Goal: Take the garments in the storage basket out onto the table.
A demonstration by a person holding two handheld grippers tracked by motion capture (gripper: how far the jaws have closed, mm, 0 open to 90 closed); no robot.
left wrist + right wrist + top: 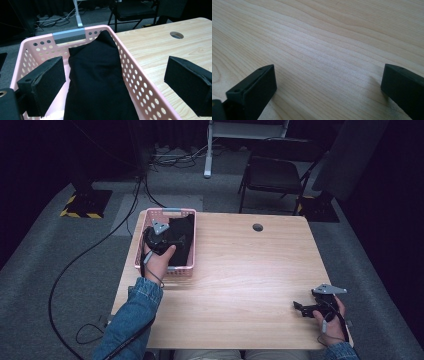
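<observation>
Left tongs (113, 82) gape wide above black cloth (97, 82) in pink basket (140, 82).

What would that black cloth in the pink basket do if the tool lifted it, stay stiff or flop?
The black cloth would probably flop and hang down: it lies in soft folds and one end slumps up against the basket wall. It looks light, so the basket might shift a little if the cloth snags. With the left tool open over it, a pinch would likely gather only a fold.

Lab/studio: dark drapes (360, 150), floor cables (90, 252), hazard-taped stands (82, 204).
</observation>
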